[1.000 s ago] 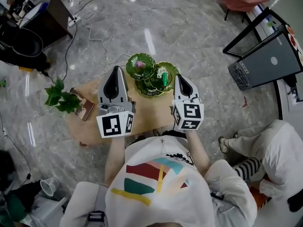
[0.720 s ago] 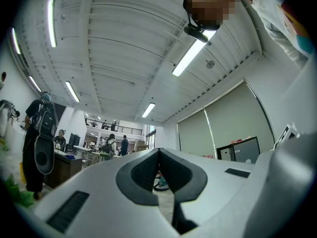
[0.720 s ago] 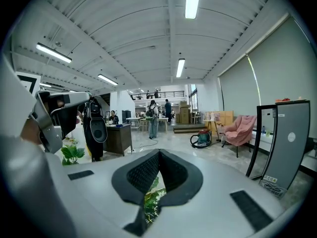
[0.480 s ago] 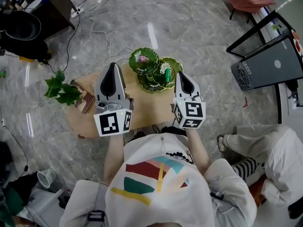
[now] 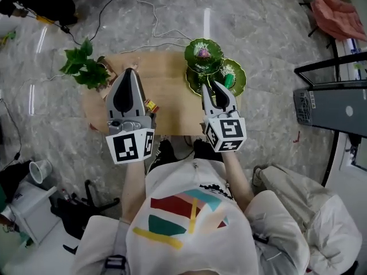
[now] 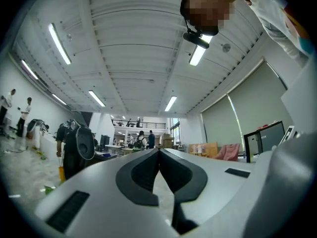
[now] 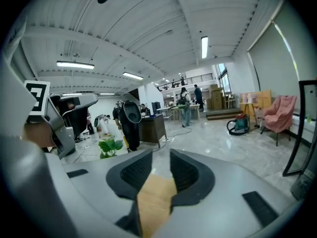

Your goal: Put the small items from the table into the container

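Right gripper (image 5: 210, 87) shifted by scalloped dishes (image 5: 193, 46), opening empty

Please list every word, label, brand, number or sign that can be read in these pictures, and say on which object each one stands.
No word, brand or number is readable in any view.
Left marker cube: black-and-white square patterns only, no letters.
Right marker cube: the same.
Small yellow and red item on the table: print, if any, too small to read.
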The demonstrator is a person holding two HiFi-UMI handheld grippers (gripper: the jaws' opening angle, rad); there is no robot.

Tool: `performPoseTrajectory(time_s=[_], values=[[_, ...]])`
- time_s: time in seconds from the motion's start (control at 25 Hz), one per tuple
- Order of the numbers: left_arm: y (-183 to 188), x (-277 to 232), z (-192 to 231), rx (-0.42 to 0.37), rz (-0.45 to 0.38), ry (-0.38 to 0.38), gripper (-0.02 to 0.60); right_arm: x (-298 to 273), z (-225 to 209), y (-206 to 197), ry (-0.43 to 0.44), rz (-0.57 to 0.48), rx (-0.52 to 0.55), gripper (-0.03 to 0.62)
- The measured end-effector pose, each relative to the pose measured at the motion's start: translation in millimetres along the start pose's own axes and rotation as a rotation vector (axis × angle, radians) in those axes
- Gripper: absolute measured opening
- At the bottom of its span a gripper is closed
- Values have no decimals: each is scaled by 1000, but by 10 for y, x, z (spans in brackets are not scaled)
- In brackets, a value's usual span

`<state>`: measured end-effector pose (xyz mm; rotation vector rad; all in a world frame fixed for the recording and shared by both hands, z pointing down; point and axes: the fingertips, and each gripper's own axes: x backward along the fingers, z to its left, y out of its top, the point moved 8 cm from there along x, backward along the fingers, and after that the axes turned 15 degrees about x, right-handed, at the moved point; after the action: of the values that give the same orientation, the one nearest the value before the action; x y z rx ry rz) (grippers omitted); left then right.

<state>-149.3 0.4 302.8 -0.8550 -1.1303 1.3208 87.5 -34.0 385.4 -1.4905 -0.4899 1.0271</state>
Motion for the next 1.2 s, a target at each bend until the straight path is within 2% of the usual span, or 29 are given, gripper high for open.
performPoseTrajectory(time_s=[0.04,0.08,0.12,0.2,0.28,0.4,0.56,0.64,0.72,0.8,0.84,0.92,0.96,1.0,1.12,1.2], values=[[-26,82,109,-2,13,38,8,-116,134,-47,42,9,-9,141],[-62,149,226,-2,24,68,8,-241,269,-96,80,14,-10,196],[-106,208,346,-2,32,93,8,-375,406,-152,118,19,0,223],[-220,363,580,-2,56,144,8,-639,706,-324,207,55,36,243],[-379,601,786,4,95,204,8,-877,1037,-635,308,135,69,245],[-717,910,1105,23,151,263,8,-1294,1538,-1342,430,269,103,245],[-1259,1115,1514,34,221,286,8,-1850,2174,-2439,542,464,179,245],[-1485,1185,1637,39,249,294,8,-2010,2399,-2899,550,556,210,245],[-1654,1224,1708,40,271,296,8,-2119,2492,-3216,492,634,229,244],[-1759,1245,1747,48,281,294,8,-2169,2515,-3348,430,665,277,236],[-1787,1254,1762,54,283,293,8,-2175,2532,-3360,423,667,305,233],[-1798,1264,1779,55,289,288,8,-2176,2555,-3357,454,685,332,180],[-1786,1258,1780,53,291,284,8,-2181,2546,-3355,473,707,330,132],[-1766,1243,1776,50,290,279,8,-2187,2519,-3350,486,726,322,25],[-1660,1147,1757,48,276,255,8,-2180,2367,-3222,474,712,304,23],[-1538,1069,1738,50,259,235,8,-2119,2244,-2963,457,664,257,23]])
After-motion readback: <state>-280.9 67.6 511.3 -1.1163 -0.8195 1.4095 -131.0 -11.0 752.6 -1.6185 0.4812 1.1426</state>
